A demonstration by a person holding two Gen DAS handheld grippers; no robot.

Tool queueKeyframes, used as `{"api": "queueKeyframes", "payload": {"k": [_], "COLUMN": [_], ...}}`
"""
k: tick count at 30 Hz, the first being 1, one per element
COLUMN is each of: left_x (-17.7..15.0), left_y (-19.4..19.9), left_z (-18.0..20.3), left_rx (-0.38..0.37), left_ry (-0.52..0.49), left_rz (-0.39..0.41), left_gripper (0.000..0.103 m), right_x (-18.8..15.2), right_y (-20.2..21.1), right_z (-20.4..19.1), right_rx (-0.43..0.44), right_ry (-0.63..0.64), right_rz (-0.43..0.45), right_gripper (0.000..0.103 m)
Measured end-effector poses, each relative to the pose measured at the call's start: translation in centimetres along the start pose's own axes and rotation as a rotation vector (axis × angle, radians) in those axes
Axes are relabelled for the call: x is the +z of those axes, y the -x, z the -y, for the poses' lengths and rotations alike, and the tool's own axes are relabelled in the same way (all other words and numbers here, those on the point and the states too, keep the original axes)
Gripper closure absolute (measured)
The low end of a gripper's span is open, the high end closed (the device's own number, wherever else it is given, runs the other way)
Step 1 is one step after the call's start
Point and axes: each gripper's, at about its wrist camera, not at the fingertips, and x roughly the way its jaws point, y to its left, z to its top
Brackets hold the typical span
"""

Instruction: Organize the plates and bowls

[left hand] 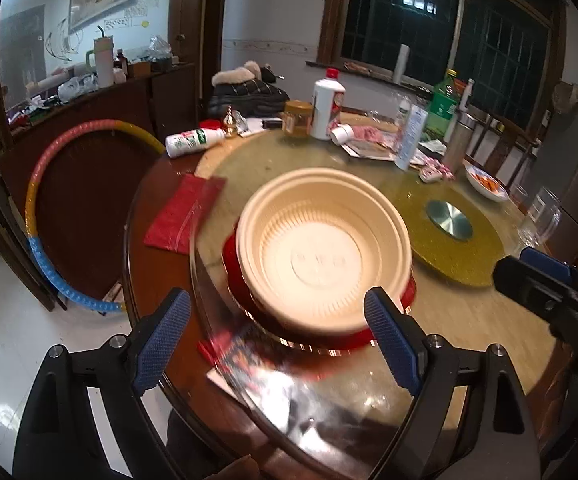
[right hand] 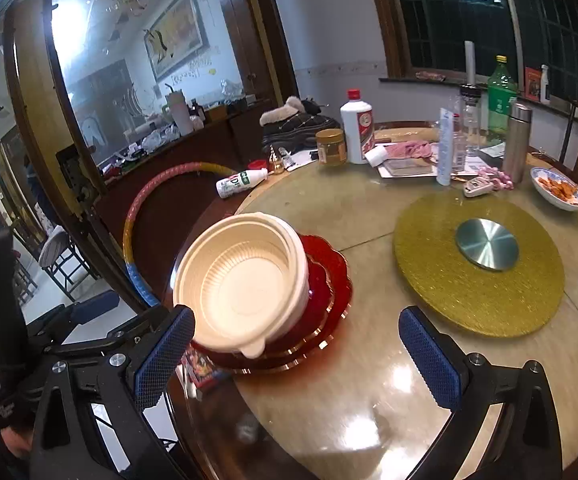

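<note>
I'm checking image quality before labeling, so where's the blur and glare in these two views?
Left wrist view: cream bowl and the near table edge smeared by motion, window dark. Right wrist view: bowl sharper, bright ceiling-light glare on the glossy table near the right tool; fisheye bends the walls in both.

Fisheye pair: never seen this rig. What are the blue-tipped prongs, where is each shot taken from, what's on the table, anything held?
No robot arm: a person carries a two-finger tool in each hand, each with its own camera looking along its fingers. One picture is from the left tool, the other from the right tool. Both stand open and hold nothing. On the round table stacked cream bowls sit on red plates, beside a gold turntable. Bottles, a jar and a snack dish crowd the far side.
</note>
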Motion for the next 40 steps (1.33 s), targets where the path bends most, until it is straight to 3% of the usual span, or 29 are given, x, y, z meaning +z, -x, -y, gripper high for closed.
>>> {"api": "queueKeyframes", "payload": {"k": [2, 6, 17, 30, 40], "left_x": [-0.6, -1.4, -1.5, -2.0, -1.8], "left_y": [0.2, 0.4, 0.7, -0.4, -2.0], "left_z": [0.4, 1.4, 1.5, 1.1, 1.4], "left_rx": [0.002, 0.001, -0.002, -0.025, 0.007], "left_ry": [-0.020, -0.067, -0.045, -0.032, -0.050], "left_rz": [0.006, 0.006, -0.025, -0.074, -0.106], "left_gripper": [0.000, 0.000, 0.000, 0.000, 0.000], "right_x": [-0.8, -2.5, -4.1, -4.5, -4.4], "right_y": [0.7, 1.5, 1.6, 1.1, 0.7], "right_z": [0.2, 0.0, -2.9, -2.9, -2.4], "right_rx": [0.000, -0.016, 0.008, -0.004, -0.014], "right_ry": [0.020, 0.106, 0.262, 0.272, 0.260], "right_rz": [0.004, -0.006, -0.027, -0.048, -0.054], "right_gripper": [0.000, 0.000, 0.000, 0.000, 0.000]}}
